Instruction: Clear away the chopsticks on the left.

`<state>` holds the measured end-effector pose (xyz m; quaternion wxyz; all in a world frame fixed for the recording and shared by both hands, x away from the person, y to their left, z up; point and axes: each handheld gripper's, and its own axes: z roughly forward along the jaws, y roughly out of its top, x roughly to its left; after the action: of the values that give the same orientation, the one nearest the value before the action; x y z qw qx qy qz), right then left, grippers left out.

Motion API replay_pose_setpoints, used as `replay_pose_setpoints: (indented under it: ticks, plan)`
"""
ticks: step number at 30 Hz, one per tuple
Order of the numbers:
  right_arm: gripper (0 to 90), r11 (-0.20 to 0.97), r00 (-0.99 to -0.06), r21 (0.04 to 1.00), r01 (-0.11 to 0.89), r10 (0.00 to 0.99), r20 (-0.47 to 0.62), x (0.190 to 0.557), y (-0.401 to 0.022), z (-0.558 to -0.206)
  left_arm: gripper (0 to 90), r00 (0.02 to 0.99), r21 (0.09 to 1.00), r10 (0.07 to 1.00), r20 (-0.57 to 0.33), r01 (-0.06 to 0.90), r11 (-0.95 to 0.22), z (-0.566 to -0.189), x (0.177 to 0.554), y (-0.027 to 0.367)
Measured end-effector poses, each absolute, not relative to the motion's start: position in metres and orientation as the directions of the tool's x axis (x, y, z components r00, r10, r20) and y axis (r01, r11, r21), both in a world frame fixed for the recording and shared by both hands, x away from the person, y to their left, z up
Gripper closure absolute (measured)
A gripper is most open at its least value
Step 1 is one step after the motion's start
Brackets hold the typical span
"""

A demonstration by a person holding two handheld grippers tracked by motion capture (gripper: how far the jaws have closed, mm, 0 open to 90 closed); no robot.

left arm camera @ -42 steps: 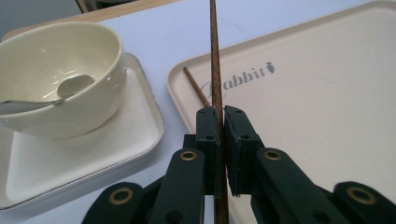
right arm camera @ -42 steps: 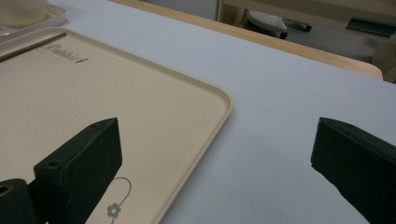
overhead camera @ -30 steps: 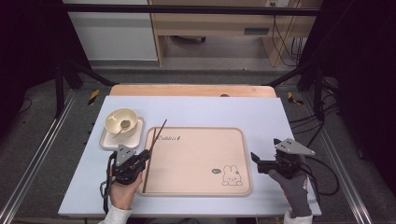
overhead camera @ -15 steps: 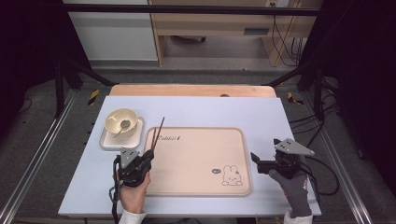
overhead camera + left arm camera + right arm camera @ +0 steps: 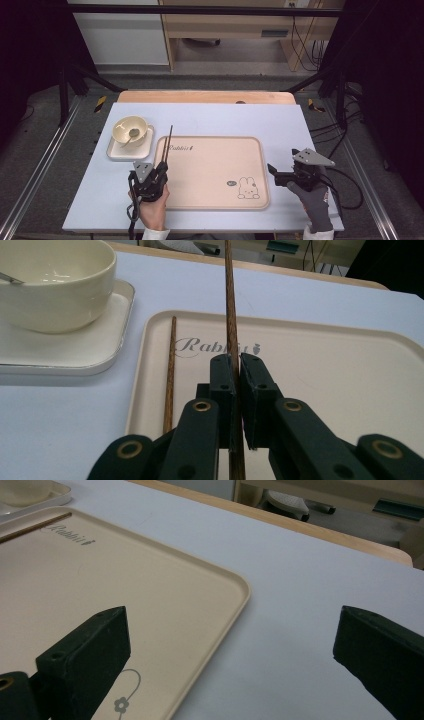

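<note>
Since the earlier frames, the left gripper [image 5: 161, 169] has been drawn a little toward the near edge of the tabletop [image 5: 210, 117], and the chopstick it carries has come back with it; the right gripper [image 5: 280, 176] is seen in the same place as before.

At the far left, a cream bowl [image 5: 129, 129] is seen standing on a small white square plate [image 5: 116, 151], with a spoon [image 5: 131, 135] lying inside the bowl. Just to the right of the plate lies a beige tray [image 5: 210, 172] printed with the word "Rabbit" and a small rabbit drawing. One dark wooden chopstick [image 5: 170, 371] is laid flat on the tray along its left rim. A second chopstick [image 5: 230, 305] is clamped between the left gripper's jaws — in the left gripper view they are pressed tight on its shaft, and it is seen reaching forward over the tray's left part toward the far edge, just beside the lying one. The left gripper is held above the tray's near left corner, with the person's hand [image 5: 152, 209] behind it.

Across the tray, well apart from the chopsticks, the right gripper is held over the bare tabletop just off the tray's right rim — its jaws are spread wide with nothing between them, as is shown in the right gripper view, where the tray's corner lies between the two black jaws. A grey glove [image 5: 315, 205] is worn on the hand holding it.
</note>
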<state>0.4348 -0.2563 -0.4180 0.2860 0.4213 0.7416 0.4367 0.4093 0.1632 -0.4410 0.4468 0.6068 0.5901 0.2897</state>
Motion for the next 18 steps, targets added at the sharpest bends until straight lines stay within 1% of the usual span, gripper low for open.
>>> replay_pose_setpoints:
  ticks: [10,18]
  plan:
    - [2.1,0.269,-0.484,0.887,0.377,0.873,-0.059,0.436,-0.255,-0.419,84.9,0.078,0.863,0.983,-0.166,0.494,0.107,-0.458,0.423,0.16]
    - [2.1,0.271,-0.483,0.886,0.376,0.874,-0.062,0.435,-0.256,-0.419,84.9,0.065,0.844,0.986,-0.156,0.527,0.099,-0.47,0.431,0.16]
